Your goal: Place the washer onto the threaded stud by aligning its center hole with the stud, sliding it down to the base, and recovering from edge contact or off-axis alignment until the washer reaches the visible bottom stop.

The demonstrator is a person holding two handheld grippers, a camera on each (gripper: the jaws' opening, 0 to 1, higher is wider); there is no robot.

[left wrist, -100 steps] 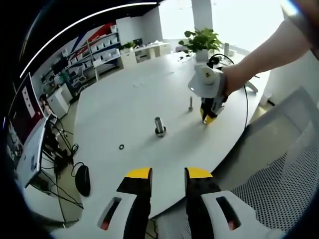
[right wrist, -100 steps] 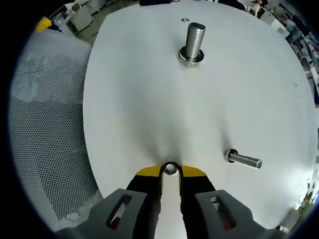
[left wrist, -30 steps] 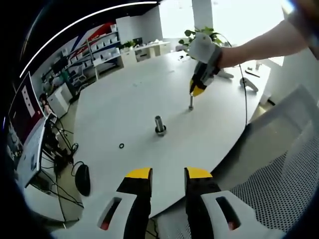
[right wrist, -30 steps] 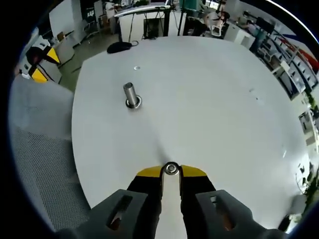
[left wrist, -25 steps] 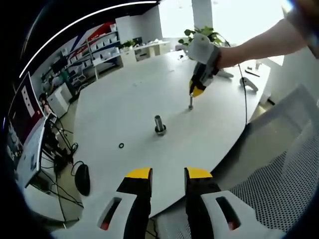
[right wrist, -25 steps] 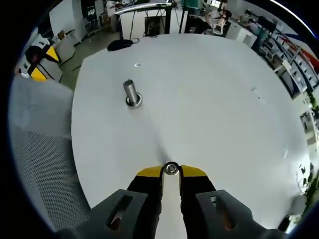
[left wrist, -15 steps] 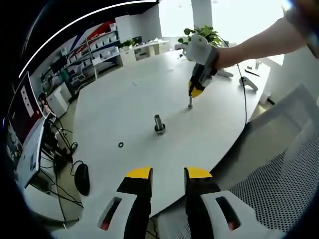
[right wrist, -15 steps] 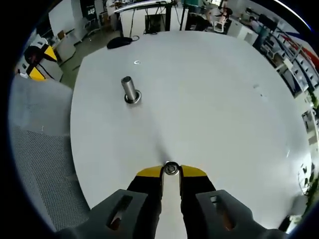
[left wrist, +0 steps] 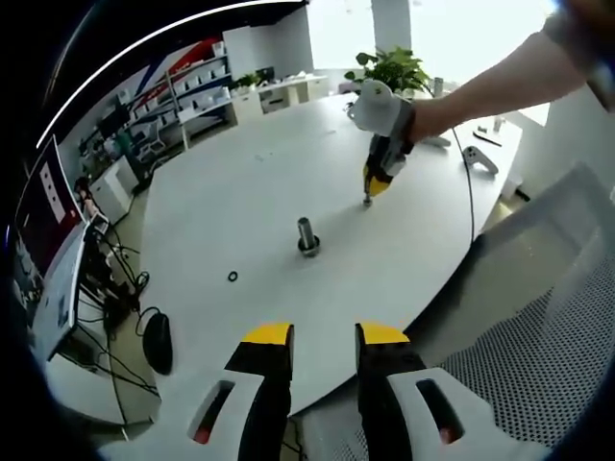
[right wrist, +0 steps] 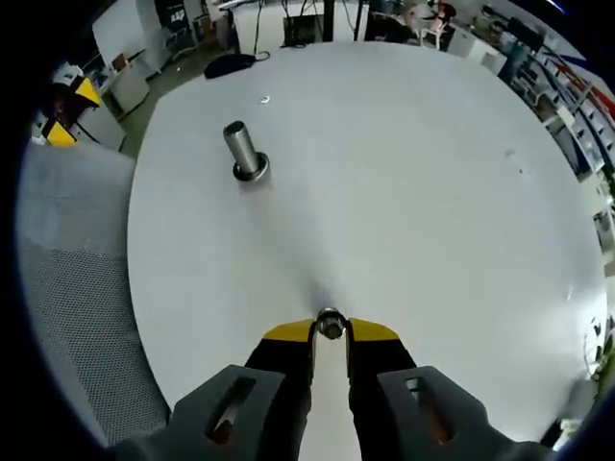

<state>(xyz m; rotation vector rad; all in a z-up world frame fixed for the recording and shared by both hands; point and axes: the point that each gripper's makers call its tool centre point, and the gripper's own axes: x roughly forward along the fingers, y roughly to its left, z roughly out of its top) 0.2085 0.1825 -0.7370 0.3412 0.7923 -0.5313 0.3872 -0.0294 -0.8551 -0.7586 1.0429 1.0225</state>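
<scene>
Left gripper (left wrist: 323,336) of mine hangs at the bottom centre of its view, jaws parted on nothing. On the white table (left wrist: 240,192) a spare ring (left wrist: 232,277) lies left, a thick stud (left wrist: 307,236) centre. Upper right, my right gripper (right wrist: 330,331) pinches the washer (right wrist: 330,325) against the thin stud (left wrist: 366,200). No writing is readable.

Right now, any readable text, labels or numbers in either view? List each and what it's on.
None can be read.
Monitor at the left edge of the left gripper view: light panels on screen, too blurred to read.
Shelf bins along the back wall: any labels too small to read.
Left gripper, right gripper, washer, large stud: no markings visible.
</scene>
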